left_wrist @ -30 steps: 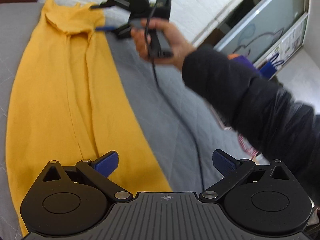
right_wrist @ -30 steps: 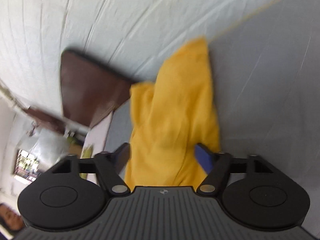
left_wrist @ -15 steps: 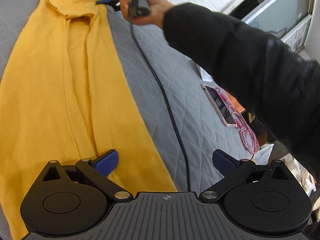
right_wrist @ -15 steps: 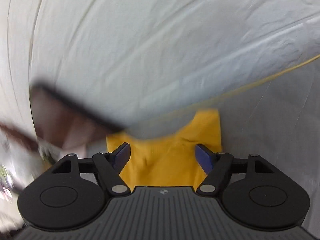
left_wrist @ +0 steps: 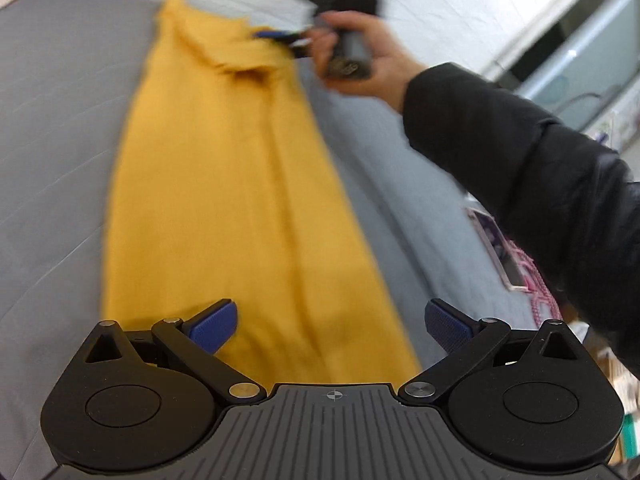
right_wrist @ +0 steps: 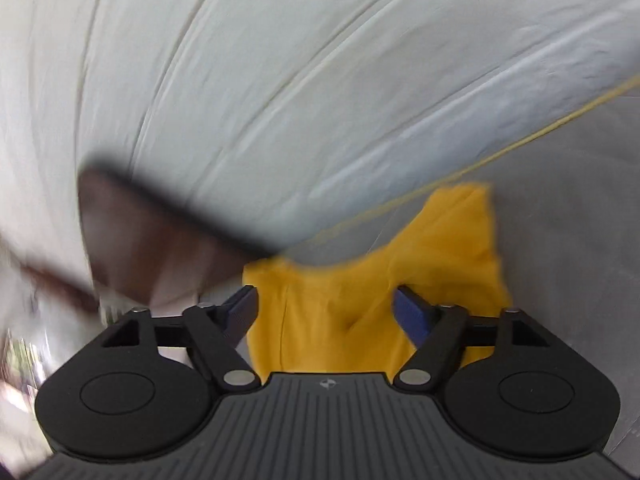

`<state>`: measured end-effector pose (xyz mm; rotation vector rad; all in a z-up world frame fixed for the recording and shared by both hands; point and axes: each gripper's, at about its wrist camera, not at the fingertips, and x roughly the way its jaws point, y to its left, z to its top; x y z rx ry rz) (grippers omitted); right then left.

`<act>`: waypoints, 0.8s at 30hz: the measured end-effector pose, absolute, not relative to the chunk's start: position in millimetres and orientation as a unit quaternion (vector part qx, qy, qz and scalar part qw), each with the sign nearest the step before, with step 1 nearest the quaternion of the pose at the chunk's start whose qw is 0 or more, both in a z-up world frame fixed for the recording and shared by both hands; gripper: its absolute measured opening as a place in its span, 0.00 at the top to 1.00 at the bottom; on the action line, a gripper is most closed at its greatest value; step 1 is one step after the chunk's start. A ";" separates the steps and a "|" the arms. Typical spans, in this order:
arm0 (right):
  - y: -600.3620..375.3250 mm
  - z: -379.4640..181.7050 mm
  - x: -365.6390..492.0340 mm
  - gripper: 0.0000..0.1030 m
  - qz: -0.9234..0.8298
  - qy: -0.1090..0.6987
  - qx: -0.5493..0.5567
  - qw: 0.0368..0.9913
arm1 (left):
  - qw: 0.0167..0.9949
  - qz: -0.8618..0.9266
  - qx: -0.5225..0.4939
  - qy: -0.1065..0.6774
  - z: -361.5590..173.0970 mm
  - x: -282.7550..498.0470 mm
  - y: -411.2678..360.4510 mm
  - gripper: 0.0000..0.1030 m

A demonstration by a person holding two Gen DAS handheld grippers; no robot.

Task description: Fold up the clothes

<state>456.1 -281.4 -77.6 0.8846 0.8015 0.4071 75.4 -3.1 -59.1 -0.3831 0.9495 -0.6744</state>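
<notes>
Left tool was seen with its 2 blue pads spread wide apart, nothing clamped; the near hem of the yellow garment was framed between them, with no pad seen pressing on it. Right tool was also apart, its jaws opening, with yellow fabric seen in the gap but no pad seen pressing on it. Whether the cloth was touched at all by either tool could not be told: both views were motion-blurred.

Garment was laid out lengthwise on a grey quilted bed cover, running from the left tool away toward the far end, where a folded-over flap was seen at the top. In the left wrist view, the right tool was seen at that far end, gripped by a hand in a black sleeve, 1 blue pad just beside the top right corner of the garment.

In the right wrist view, the garment's top edge was bunched up near a white wall, with a dark brown blurred object to the left; what it was could not be told.

A phone with a pink beaded strap was lying on the cover at the right, well apart from the garment.
</notes>
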 end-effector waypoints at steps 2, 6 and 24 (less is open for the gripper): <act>-289.6 -71.6 451.7 0.19 0.173 0.354 0.430 0.812 | 0.817 -0.312 -0.194 0.445 -59.4 72.3 8.1 0.00; -264.1 -56.2 431.8 0.16 0.259 0.390 0.383 0.796 | 0.827 -0.296 -0.191 0.438 -54.8 69.5 18.3 0.00; -278.8 -68.3 246.8 0.15 0.288 0.493 0.378 0.729 | 0.865 -0.215 -0.107 0.440 -50.6 35.2 28.9 0.00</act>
